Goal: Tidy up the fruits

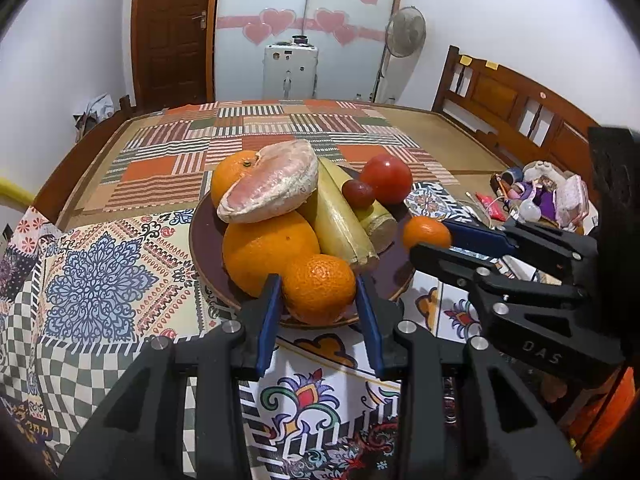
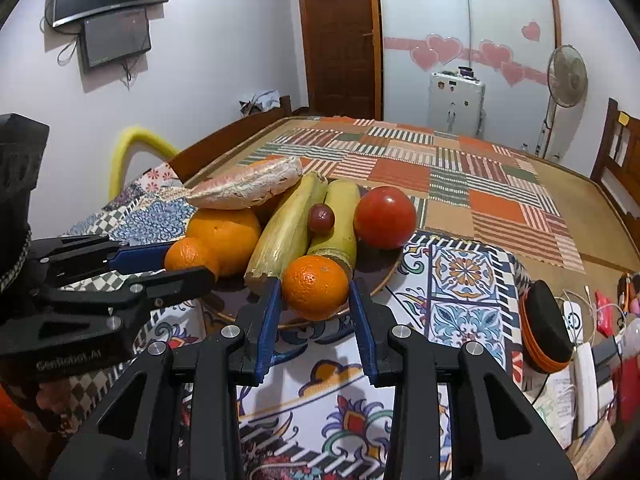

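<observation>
The left gripper (image 1: 320,292) had its blue fingers (image 1: 269,312) pressed on both sides of a small orange (image 1: 319,288) at the near edge of the dark plate (image 1: 202,236). The right gripper (image 2: 316,300) squeezed another small orange (image 2: 317,291) at the plate's right side. Behind them on the plate lay a big orange (image 1: 264,252), a pink pomelo piece (image 1: 272,190), two bananas (image 1: 340,216), a small grape (image 1: 357,191) and a red tomato (image 1: 386,178). The plate sat on a colorful cloth (image 1: 100,280).

Even indoor light, sharp centre, fisheye bending and dark corners.
</observation>
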`<action>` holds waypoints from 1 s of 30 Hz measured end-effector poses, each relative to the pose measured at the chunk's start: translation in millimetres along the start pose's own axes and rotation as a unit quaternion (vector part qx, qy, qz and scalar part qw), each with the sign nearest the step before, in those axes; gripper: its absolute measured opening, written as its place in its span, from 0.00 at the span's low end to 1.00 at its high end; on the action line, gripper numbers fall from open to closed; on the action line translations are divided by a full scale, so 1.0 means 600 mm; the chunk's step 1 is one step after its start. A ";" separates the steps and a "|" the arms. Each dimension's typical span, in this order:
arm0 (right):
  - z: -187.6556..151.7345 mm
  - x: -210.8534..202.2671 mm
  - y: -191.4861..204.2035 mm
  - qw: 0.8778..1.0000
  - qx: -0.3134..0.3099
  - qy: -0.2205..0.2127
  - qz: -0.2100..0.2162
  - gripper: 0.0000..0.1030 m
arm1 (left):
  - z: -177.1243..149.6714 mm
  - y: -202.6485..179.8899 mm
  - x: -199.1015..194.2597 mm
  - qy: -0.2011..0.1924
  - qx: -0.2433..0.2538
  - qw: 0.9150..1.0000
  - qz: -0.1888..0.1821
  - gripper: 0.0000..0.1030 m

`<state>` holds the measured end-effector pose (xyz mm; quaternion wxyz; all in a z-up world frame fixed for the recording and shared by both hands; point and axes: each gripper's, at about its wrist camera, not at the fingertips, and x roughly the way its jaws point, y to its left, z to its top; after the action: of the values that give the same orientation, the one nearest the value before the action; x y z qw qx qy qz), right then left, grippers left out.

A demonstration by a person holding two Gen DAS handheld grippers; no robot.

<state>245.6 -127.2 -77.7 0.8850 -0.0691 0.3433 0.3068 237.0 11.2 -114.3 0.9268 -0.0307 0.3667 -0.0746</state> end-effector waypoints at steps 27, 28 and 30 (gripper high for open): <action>0.014 -0.044 0.009 1.000 0.005 -0.024 -0.011 0.38 | -0.002 -0.005 -0.049 -0.038 0.009 0.999 0.006 0.38; 0.017 -0.059 0.013 0.999 0.005 -0.033 -0.011 0.38 | -0.001 -0.005 -0.061 -0.045 0.008 0.999 0.005 0.38; 0.022 -0.092 0.020 0.999 0.005 -0.052 -0.013 0.38 | 0.001 -0.006 -0.096 -0.066 0.006 0.998 0.004 0.38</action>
<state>214.3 -140.4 -31.0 0.9060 -0.0531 0.2971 0.2967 195.7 17.1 -74.7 0.9495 -0.0288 0.3044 -0.0705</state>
